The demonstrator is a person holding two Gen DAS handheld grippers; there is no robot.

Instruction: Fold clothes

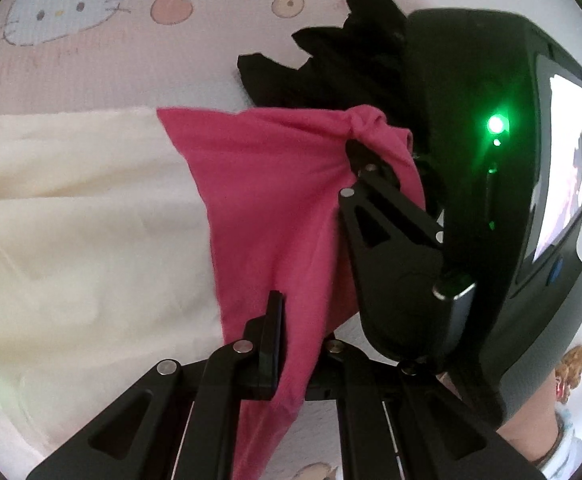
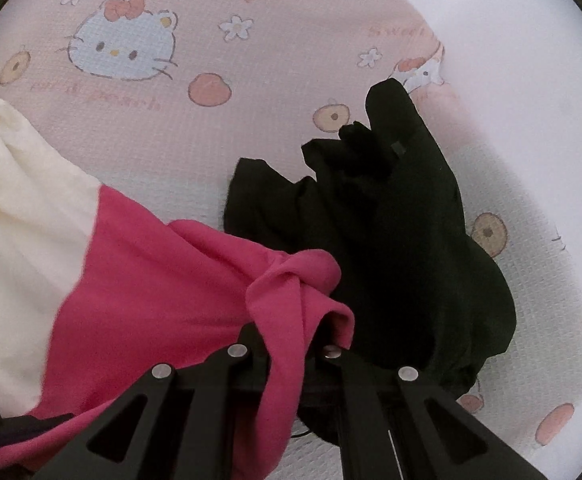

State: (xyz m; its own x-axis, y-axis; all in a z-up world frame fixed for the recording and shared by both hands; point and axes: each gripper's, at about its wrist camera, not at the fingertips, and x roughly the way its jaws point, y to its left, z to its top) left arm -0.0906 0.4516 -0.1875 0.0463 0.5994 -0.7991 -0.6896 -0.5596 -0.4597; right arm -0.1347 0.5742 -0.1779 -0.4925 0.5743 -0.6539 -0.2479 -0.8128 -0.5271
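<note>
A magenta garment (image 1: 259, 200) hangs stretched between both grippers above the bed. My left gripper (image 1: 291, 344) is shut on its near edge, and the cloth drapes down between the fingers (image 1: 273, 340). The right gripper (image 1: 361, 152) shows in the left wrist view, shut on a bunched corner of the same garment. In the right wrist view the magenta garment (image 2: 163, 280) wraps over the right gripper (image 2: 291, 344), knotted around its tips. A cream garment (image 1: 83, 232) lies flat under the magenta one, and also shows as cream cloth (image 2: 19, 208) at the left.
A crumpled black garment (image 2: 403, 232) lies on the pink cartoon-print bedsheet (image 2: 211, 40), just behind the magenta cloth; the black garment (image 1: 331, 64) shows past the right gripper. A hand (image 1: 539, 436) with a bracelet holds the right gripper's body (image 1: 491, 160).
</note>
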